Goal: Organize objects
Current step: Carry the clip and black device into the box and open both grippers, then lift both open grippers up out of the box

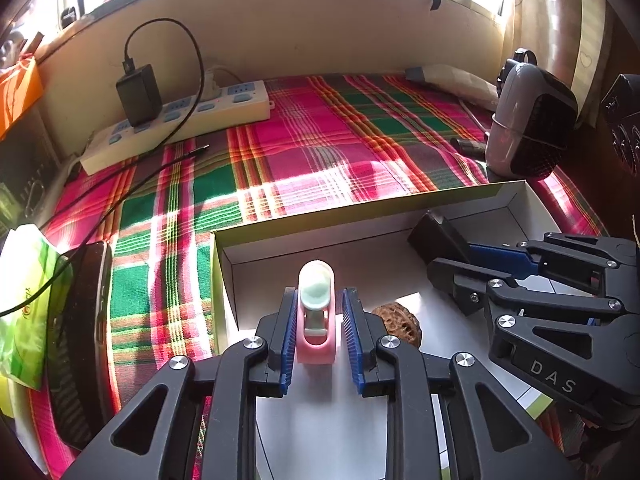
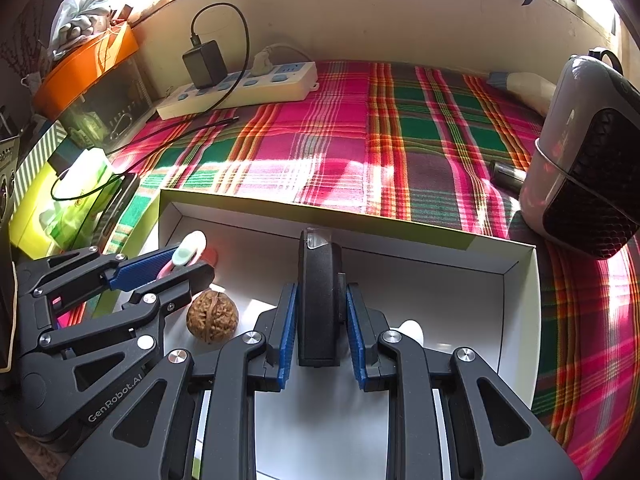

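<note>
Low in the frame's centre, the left gripper [image 1: 316, 320] has let go of the pink-and-mint clip [image 1: 315, 312] — daylight shows on both sides, so it seems just set down inside the white box [image 1: 360, 204]. The right gripper [image 2: 322, 320] squeezes a black fob [image 2: 318, 296] upright over the box floor, probably to place it beside the walnut [image 2: 212, 315].

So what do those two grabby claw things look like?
Each hand-held gripper, left and right, is a black plastic linkage with silver screws and two ribbed blue finger pads. White letters on them read "DAS" and "GenRobot.AI".
</note>
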### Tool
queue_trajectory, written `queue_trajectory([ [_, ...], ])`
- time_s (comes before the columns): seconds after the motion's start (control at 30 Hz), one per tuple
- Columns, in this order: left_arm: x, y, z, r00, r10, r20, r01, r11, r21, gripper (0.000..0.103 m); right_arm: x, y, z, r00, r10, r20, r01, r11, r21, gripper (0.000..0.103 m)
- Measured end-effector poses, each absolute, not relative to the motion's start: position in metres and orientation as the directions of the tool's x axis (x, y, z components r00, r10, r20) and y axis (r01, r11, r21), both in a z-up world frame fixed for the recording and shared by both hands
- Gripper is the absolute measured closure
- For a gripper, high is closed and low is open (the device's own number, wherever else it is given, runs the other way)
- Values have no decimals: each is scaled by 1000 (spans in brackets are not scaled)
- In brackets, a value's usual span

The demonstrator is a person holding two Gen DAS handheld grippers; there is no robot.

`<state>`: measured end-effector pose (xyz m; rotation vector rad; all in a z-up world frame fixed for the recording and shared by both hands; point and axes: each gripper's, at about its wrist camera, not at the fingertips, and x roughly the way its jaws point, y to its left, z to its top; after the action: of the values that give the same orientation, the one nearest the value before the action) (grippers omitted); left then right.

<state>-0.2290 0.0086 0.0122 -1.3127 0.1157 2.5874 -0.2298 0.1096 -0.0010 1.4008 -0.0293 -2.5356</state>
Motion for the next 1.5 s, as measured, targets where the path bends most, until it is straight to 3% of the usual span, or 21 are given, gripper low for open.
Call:
queue_trajectory([
  [0.2, -227, 9, 14, -575, 182, -798, -249, -968, -41, 72, -228, 110, 1, -515, -216, -830, 204, -971, 127, 78],
  [0.33, -224, 8, 15, -573, 182, -799, -248, -968, -43, 72, -226, 109, 3, -522, -216, -825, 203, -971, 126, 78],
  [0.5, -221, 6, 19, -576, 185, -796, -248, -968, -45, 71, -220, 108, 7, -531, -219, -819, 203, -971, 128, 66],
  [1.5, -141, 0, 51, -634, 217, -742, -240, -968, -77, 69, -145, 118, 32, -597, -236, -767, 195, -970, 146, 66],
])
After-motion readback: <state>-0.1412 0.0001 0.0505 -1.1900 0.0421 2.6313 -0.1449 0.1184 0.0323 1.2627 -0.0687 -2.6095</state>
